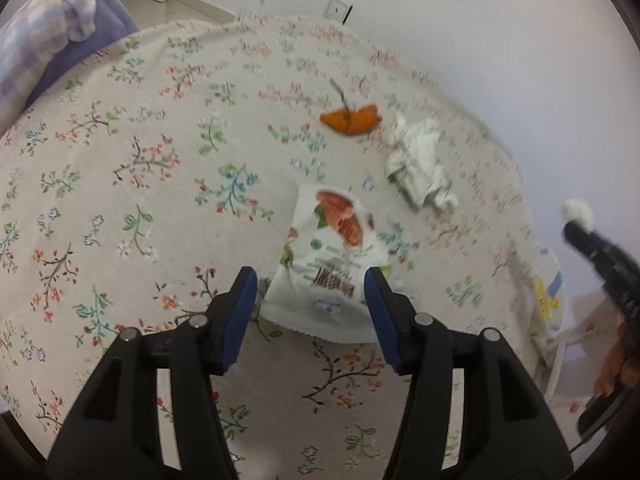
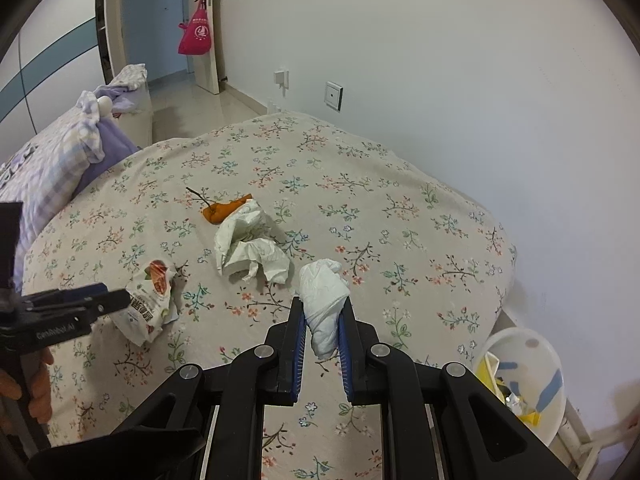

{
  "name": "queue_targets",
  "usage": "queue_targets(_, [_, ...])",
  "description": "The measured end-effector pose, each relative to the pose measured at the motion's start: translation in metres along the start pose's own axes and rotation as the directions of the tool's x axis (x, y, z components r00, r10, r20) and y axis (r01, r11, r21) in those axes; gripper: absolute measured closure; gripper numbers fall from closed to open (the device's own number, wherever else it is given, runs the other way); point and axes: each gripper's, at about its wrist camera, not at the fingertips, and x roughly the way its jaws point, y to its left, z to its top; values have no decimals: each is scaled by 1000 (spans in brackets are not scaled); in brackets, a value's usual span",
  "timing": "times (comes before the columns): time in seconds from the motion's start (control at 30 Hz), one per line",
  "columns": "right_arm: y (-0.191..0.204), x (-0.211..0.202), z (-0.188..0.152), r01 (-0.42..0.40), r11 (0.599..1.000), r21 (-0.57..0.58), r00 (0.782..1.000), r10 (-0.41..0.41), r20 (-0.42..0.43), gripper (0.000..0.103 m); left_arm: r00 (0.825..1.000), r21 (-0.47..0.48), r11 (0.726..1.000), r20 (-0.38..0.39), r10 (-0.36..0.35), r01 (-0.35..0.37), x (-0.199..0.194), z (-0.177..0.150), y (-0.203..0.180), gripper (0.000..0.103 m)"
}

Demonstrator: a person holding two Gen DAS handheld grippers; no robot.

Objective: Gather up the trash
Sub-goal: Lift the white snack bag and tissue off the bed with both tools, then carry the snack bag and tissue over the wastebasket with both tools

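Note:
A white snack wrapper point(image 1: 336, 232) with an orange picture lies on the floral bedspread point(image 1: 140, 140). My left gripper point(image 1: 310, 280) is open around the wrapper's near end; the right pad is at its edge and the left pad stands clear of it. From the right wrist view the left gripper point(image 2: 116, 298) reaches the wrapper point(image 2: 150, 304) from the left. My right gripper point(image 2: 322, 304) is shut on a crumpled white tissue point(image 2: 324, 300), held above the bed. An orange peel point(image 2: 224, 210) with a stem and a crumpled white paper point(image 2: 248, 248) lie further back.
A white bin point(image 2: 532, 344) with yellow and blue scraps stands beside the bed's right edge, against the wall. A purple checked pillow point(image 2: 52, 168) lies at the left. A pink bag point(image 2: 196, 32) hangs on the door behind.

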Motion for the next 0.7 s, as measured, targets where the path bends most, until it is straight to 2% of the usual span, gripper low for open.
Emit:
queue_targets(0.07, [-1, 0, 0, -1, 1000, 7, 1000, 1, 1, 87, 1000, 8, 1000, -20, 22, -22, 9, -5, 1, 48])
queue_targets(0.13, [-2, 0, -1, 0, 1000, 9, 1000, 0, 0, 87, 999, 20, 999, 27, 43, -44, 8, -10, 1, 68])
queue_targets(0.27, [-1, -2, -2, 3, 1000, 3, 1000, -3, -1, 87, 997, 44, 997, 49, 55, -57, 5, -15, -2, 98])
queue_targets(0.53, [0, -10, -5, -17, 1000, -13, 1000, 17, -2, 87, 988, 37, 997, 143, 57, -63, -25, -19, -9, 100])
queue_targets(0.7, [-10, -19, -9, -7, 1000, 18, 1000, 6, 13, 87, 988, 71, 997, 157, 4, -15, -41, -16, -29, 100])
